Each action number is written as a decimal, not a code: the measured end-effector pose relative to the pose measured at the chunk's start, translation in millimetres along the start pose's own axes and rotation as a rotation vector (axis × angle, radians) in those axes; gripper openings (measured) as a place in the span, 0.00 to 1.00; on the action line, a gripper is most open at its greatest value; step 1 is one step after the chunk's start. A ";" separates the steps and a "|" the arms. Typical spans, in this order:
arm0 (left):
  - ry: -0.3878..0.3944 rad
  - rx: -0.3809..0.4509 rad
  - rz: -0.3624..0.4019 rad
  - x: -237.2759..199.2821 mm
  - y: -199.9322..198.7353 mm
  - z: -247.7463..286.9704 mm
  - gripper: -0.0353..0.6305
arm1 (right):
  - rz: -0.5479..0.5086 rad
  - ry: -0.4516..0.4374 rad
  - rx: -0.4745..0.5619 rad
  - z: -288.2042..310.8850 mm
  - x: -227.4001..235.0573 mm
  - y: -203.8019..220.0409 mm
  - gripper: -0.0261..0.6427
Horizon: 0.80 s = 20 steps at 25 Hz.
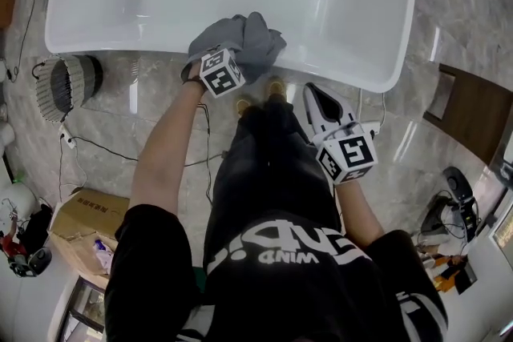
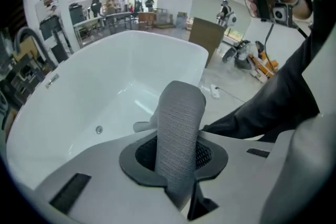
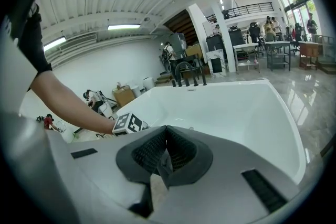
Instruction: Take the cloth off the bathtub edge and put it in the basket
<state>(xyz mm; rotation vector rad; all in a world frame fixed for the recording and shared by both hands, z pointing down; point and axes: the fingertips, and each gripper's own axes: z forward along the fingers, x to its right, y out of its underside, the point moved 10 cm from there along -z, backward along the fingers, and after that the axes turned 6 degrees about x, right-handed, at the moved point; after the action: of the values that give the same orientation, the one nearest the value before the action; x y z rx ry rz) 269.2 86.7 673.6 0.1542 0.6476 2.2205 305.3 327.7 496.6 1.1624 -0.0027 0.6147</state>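
Observation:
A grey cloth (image 1: 244,40) is bunched over the near edge of the white bathtub (image 1: 345,70). My left gripper (image 1: 228,54) points down into it, shut on a fold. In the left gripper view the cloth (image 2: 179,118) stands up as a thick ribbed roll pinched between the jaws of the left gripper (image 2: 174,157), with the bathtub (image 2: 100,86) behind. My right gripper (image 1: 317,96) hangs to the right, over the floor beside the tub, apart from the cloth. In its own view the right gripper (image 3: 165,131) is shut with nothing between the jaws.
A round ribbed basket (image 1: 68,84) sits on the floor left of the tub, with cables around it. A cardboard box (image 1: 84,228) lies further to the near left. The person's legs and shoes (image 1: 276,88) stand against the tub's near side.

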 end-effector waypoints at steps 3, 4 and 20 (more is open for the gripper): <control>-0.083 0.077 -0.113 10.9 -12.8 -28.7 0.19 | -0.024 -0.006 0.006 -9.2 5.3 -12.0 0.06; -0.116 0.107 -0.161 14.5 -16.6 -41.7 0.19 | -0.033 -0.009 0.010 -11.3 6.8 -16.5 0.06; -0.584 0.622 -0.547 73.4 -133.1 -325.5 0.19 | -0.189 -0.106 0.184 -44.8 -3.6 -123.4 0.06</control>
<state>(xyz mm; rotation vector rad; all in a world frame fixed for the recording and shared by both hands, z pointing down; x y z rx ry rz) 207.7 83.2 319.7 0.8030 0.8906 1.3026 344.5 333.3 371.3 1.3548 0.0737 0.3909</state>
